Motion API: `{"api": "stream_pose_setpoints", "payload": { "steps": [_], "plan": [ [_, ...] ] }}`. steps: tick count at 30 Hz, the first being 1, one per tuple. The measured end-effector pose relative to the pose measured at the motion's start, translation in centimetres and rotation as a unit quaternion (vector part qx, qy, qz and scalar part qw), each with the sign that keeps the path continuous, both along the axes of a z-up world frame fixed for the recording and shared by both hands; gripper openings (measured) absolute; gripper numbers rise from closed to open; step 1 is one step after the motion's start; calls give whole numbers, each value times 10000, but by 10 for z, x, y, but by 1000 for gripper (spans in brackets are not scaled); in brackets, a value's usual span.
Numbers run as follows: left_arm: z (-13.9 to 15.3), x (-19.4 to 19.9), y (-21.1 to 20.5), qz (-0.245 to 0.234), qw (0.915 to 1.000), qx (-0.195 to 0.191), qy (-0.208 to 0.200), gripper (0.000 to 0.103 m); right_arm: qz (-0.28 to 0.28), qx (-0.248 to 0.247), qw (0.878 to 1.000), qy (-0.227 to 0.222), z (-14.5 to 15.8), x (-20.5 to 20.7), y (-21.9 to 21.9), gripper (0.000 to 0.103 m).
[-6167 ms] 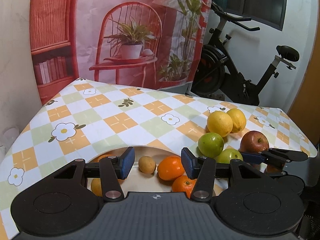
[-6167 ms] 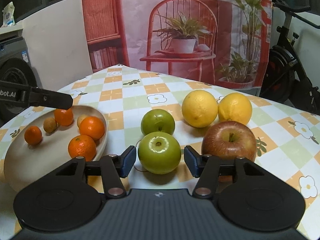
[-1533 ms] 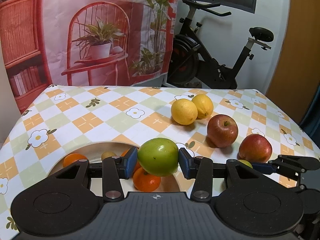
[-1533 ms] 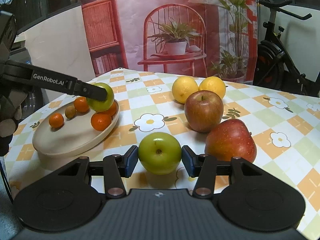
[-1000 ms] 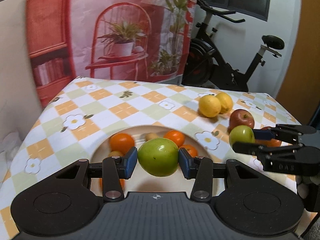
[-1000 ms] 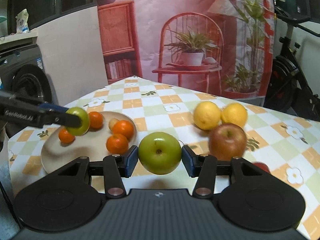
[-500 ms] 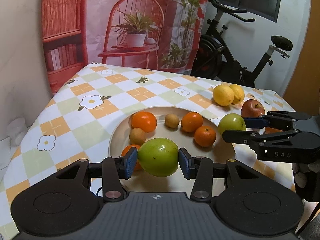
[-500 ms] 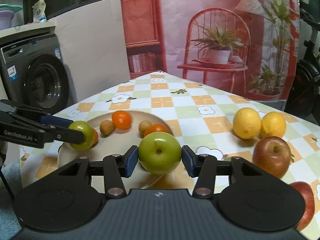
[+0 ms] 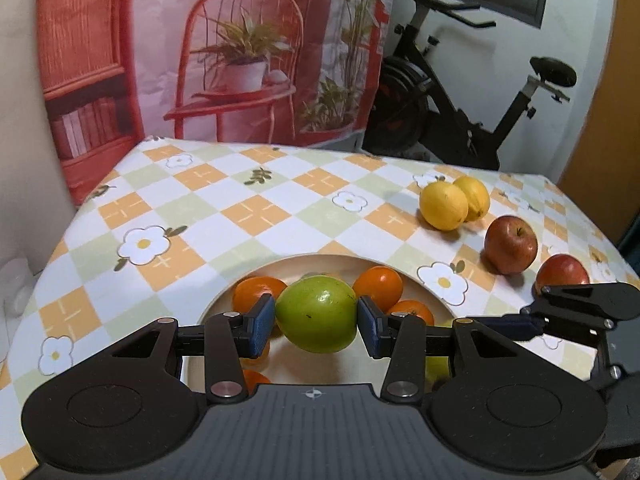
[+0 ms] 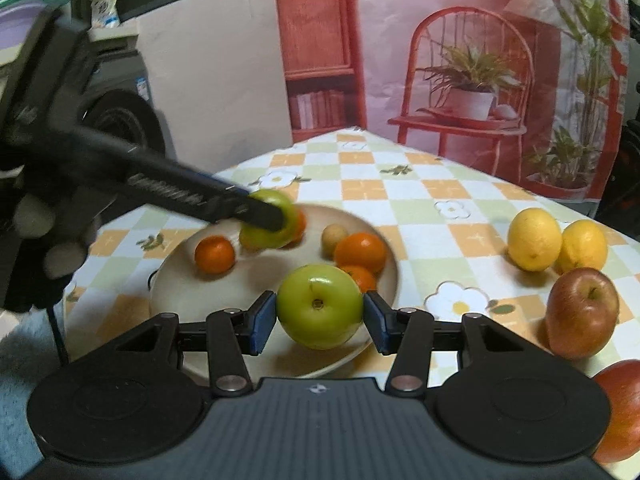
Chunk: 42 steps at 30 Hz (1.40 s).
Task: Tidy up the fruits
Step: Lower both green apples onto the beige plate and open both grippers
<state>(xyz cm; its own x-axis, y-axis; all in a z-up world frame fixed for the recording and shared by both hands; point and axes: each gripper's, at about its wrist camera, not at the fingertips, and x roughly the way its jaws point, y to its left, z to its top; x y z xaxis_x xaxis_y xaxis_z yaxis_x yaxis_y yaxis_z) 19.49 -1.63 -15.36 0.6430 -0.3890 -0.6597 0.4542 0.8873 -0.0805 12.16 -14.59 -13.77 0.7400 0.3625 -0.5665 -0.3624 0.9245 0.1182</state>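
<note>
My left gripper [image 9: 316, 316] is shut on a green apple [image 9: 316, 314] and holds it over the beige plate [image 9: 304, 262]. In the right wrist view the left gripper [image 10: 268, 216] is blurred above the plate's far left. My right gripper [image 10: 320, 314] is shut on a second green apple [image 10: 320, 306] over the plate's [image 10: 180, 296] near right rim. Its fingers [image 9: 516, 326] show at the right of the left wrist view. Several oranges [image 10: 360, 252] and a small brown fruit [image 10: 335, 235] lie on the plate.
Two lemons [image 10: 534, 238] and two red apples [image 10: 580, 312] lie on the checked tablecloth [image 9: 256, 216] right of the plate. A printed backdrop stands behind the table, an exercise bike [image 9: 460, 108] at the back right, a washing machine [image 10: 120, 108] at the left.
Both grippers have come lower and closer over the plate with their green apples. The left one is still moving and is blurred in the right wrist view.
</note>
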Motion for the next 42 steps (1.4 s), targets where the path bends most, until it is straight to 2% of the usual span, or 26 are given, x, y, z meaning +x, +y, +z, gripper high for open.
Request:
{"api": "stream_pose_setpoints", "payload": {
  "steps": [14, 28, 36, 42],
  "plan": [
    [-15, 17, -7, -214, 9994, -20, 289, 48, 152, -333, 9992, 166, -15, 20, 12, 50],
    [-15, 24, -4, -177, 9982, -318, 471, 49, 158, -691, 9975, 57, -16, 27, 13, 51],
    [-6, 15, 0, -25, 9986, -410, 324, 54, 61, -736, 9973, -35, -13, 21, 13, 54],
    [6, 4, 1, 191, 9988, -434, 78, 54, -66, -508, 9985, -190, -3, 9, 6, 54]
  ]
}}
